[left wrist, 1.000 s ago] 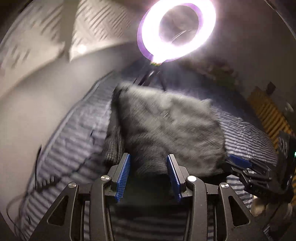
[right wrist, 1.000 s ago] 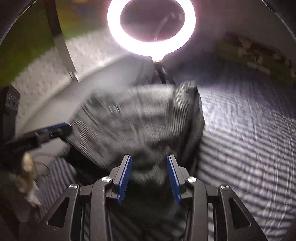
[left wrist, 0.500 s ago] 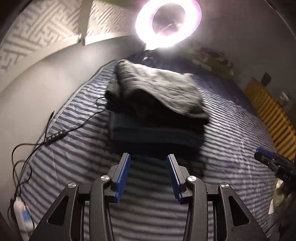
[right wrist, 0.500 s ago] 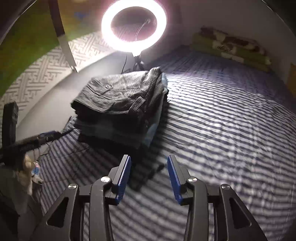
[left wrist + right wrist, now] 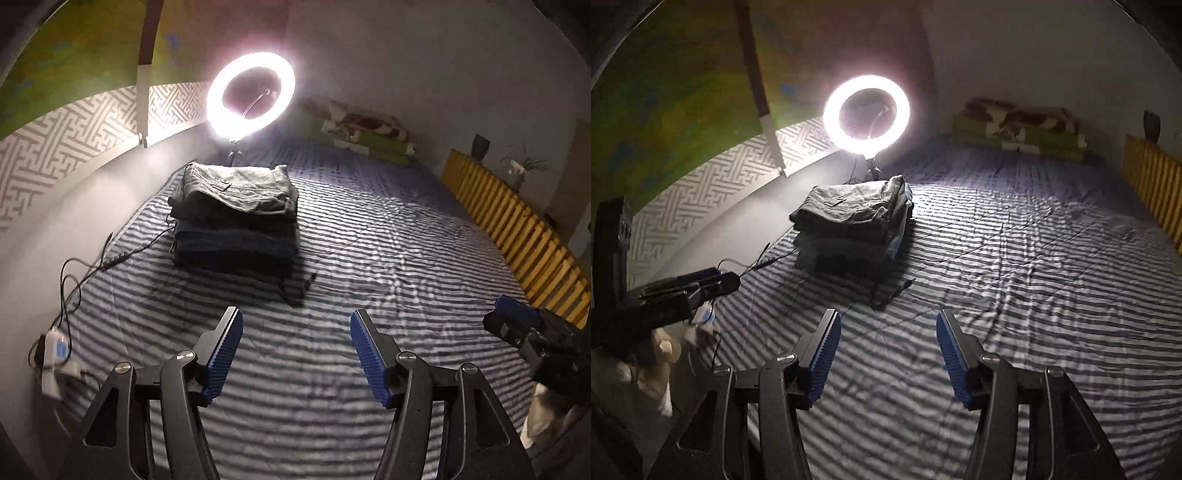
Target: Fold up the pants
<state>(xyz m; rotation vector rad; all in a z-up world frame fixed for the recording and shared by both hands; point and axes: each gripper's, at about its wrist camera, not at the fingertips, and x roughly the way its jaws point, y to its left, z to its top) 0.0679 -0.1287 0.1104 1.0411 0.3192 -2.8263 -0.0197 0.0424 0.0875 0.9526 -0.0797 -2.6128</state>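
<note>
Near the bed's (image 5: 369,258) wall edge sits the folded pants stack (image 5: 236,218), perhaps jeans beneath; both grippers' fingers (image 5: 225,350) (image 5: 823,354) are opening, empty.

The grey corduroy pants (image 5: 236,188) lie folded into a flat rectangle on top of a stack of folded dark garments (image 5: 236,247); a buttoned pocket flap faces up; in the left wrist view they sit at about eleven o'clock.
</note>
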